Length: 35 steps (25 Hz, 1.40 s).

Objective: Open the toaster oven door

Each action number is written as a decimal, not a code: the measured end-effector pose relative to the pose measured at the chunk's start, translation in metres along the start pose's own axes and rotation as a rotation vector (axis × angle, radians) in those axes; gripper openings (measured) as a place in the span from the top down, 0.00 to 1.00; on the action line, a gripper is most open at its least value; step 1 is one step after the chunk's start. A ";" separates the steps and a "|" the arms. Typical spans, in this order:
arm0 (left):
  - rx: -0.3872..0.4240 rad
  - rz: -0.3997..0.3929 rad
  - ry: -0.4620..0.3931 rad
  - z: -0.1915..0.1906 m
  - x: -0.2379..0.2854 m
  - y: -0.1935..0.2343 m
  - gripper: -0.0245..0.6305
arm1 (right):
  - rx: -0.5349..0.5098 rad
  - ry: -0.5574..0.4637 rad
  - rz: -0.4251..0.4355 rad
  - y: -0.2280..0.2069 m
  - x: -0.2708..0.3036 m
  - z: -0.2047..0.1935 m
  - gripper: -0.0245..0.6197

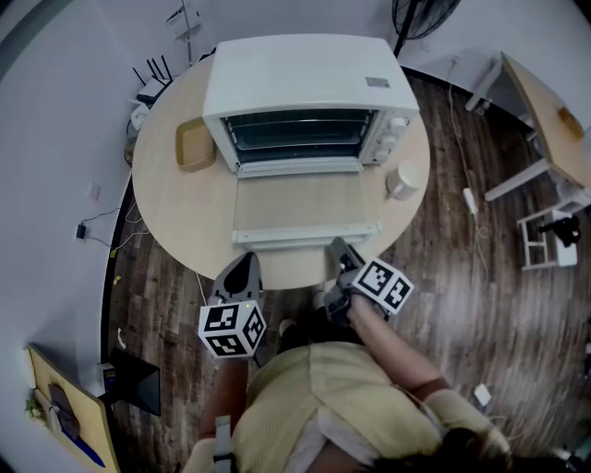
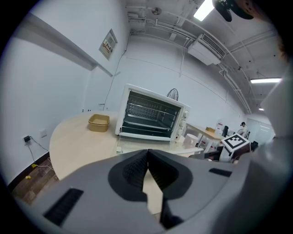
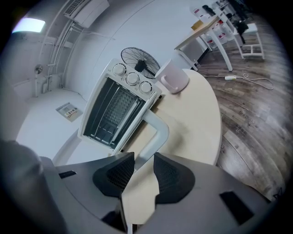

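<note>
**A:** How far along is the job?

**B:** Done, by my reading. The toaster oven (image 1: 300,74) sits at the far middle of the round table (image 1: 171,199). Its door (image 1: 305,201) lies folded down flat toward the near edge, with the racks inside in plain sight. The handle (image 1: 307,236) runs along the door's near edge.

**A:** And the tools?

**B:** The right gripper (image 1: 338,247) hovers just on the near side of the handle's right end. Its jaws are parted with nothing between the pads, and the handle sits just beyond the tips. As far as I can tell they don't touch. The left gripper (image 1: 244,262) hangs at the table's near edge, to the left of the door, its tips pinched together on nothing.

**A:** Anything left to do?

**B:** Only to draw both tools clear, I'd judge. The door looks fully dropped.

**A:** What else is around?

**B:** A tan tray (image 1: 195,144) lies left of the oven. A white cup (image 1: 404,178) stands on the right, beside the knobs and near the door's far right corner. Neither blocks the door. Off the table there's a fan (image 1: 420,14) far behind, a desk (image 1: 554,120) at the far right, and cables across the wooden floor.
</note>
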<state>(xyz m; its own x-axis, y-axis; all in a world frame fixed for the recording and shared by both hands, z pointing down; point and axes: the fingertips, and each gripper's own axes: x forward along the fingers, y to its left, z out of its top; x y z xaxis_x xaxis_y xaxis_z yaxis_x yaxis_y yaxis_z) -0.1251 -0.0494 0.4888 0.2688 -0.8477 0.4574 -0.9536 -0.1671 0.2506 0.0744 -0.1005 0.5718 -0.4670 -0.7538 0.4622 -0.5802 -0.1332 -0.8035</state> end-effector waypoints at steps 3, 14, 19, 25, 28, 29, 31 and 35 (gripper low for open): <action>-0.002 0.000 0.006 -0.001 0.001 0.000 0.96 | 0.006 0.005 -0.006 -0.004 0.002 -0.003 0.76; -0.043 -0.014 0.027 -0.009 0.005 -0.001 0.96 | 0.013 0.024 -0.042 -0.015 0.006 -0.007 0.76; -0.055 -0.015 0.035 -0.012 0.006 0.000 0.96 | 0.023 0.033 -0.058 -0.019 0.008 -0.010 0.76; -0.061 -0.015 0.040 -0.014 0.006 0.000 0.96 | 0.027 0.036 -0.073 -0.022 0.008 -0.011 0.76; -0.066 -0.014 0.041 -0.013 0.007 0.002 0.96 | 0.034 0.040 -0.084 -0.024 0.009 -0.012 0.76; -0.066 -0.015 0.041 -0.013 0.007 0.002 0.96 | 0.037 0.041 -0.085 -0.024 0.010 -0.012 0.76; -0.067 -0.016 0.041 -0.014 0.007 0.002 0.96 | 0.041 0.042 -0.084 -0.026 0.011 -0.013 0.76; -0.069 -0.016 0.042 -0.014 0.008 0.003 0.96 | 0.045 0.044 -0.094 -0.028 0.012 -0.014 0.76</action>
<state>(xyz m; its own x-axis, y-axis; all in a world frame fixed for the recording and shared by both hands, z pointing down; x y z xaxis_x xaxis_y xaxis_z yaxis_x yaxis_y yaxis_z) -0.1243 -0.0494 0.5052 0.2911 -0.8231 0.4876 -0.9376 -0.1443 0.3162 0.0755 -0.0967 0.6057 -0.4411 -0.7081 0.5514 -0.5927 -0.2315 -0.7714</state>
